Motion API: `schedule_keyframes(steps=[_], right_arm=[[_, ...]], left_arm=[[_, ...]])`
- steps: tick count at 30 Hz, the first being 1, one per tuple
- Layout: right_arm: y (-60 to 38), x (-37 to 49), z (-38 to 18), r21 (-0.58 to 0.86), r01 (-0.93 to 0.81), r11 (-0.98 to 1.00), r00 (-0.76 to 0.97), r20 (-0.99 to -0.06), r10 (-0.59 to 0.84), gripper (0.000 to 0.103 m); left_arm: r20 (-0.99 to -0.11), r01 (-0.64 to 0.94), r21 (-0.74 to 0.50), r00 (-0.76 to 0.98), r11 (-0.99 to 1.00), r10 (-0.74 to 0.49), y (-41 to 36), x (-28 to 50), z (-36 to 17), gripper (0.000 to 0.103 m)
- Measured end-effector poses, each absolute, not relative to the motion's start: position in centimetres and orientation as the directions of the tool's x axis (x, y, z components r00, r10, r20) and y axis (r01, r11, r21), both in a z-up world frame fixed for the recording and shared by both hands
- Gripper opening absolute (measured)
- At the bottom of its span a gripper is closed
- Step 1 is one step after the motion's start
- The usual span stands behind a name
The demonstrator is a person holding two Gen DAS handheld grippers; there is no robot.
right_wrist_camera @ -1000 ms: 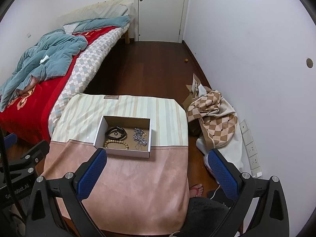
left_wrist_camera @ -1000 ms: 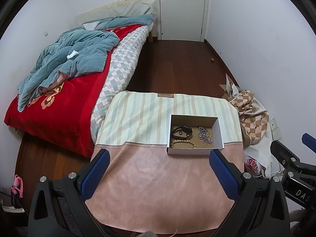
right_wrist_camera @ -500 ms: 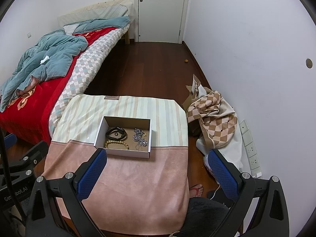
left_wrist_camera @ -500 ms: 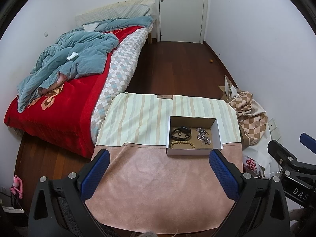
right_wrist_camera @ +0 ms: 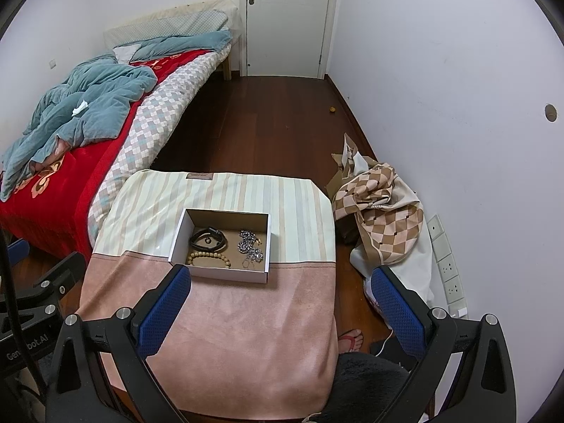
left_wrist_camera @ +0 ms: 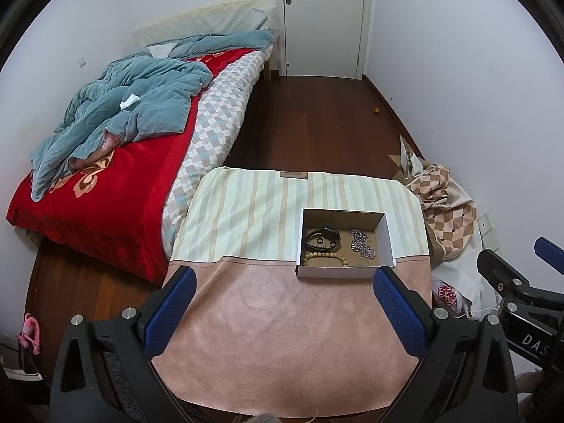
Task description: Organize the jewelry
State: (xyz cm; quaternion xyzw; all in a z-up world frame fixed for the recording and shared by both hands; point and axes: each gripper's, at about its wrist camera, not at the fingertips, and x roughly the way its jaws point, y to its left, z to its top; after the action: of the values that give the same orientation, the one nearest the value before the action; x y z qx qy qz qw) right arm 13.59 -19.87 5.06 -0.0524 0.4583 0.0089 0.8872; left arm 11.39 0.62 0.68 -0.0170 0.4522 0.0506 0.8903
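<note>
A shallow white cardboard box (left_wrist_camera: 343, 271) (right_wrist_camera: 225, 271) stands on the table, holding a black band (left_wrist_camera: 322, 238) (right_wrist_camera: 208, 239), a wooden bead bracelet (left_wrist_camera: 326, 257) (right_wrist_camera: 208, 256) and a silver chain (left_wrist_camera: 361, 243) (right_wrist_camera: 249, 245). My left gripper (left_wrist_camera: 282, 303) is open and empty, held high above the table's near half. My right gripper (right_wrist_camera: 280, 303) is open and empty, high above the table's near right part. Each gripper shows at the edge of the other's view.
The table has a pink and striped cloth (left_wrist_camera: 268, 317) (right_wrist_camera: 246, 317). A bed with a red cover (left_wrist_camera: 105, 183) lies to the left. A checked cloth heap (right_wrist_camera: 384, 222) lies on the floor to the right. A closed door (left_wrist_camera: 324, 17) is at the far wall.
Both views have drifted slightly; the box sits a little lower and nearer in each frame. Both grippers stay open and empty.
</note>
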Motion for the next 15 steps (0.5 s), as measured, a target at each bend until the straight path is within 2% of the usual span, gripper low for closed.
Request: schedule_keyframes(steps=[15], right_arm=[[-19.83,13.60,5.36,-0.086,-0.065,0.994,0.581,-0.813,-0.033,0.103]], left_arm=[[-0.802,-0.101,0.012,0.593,0.995,0.070,0.48,11.60,1.56,0.102]])
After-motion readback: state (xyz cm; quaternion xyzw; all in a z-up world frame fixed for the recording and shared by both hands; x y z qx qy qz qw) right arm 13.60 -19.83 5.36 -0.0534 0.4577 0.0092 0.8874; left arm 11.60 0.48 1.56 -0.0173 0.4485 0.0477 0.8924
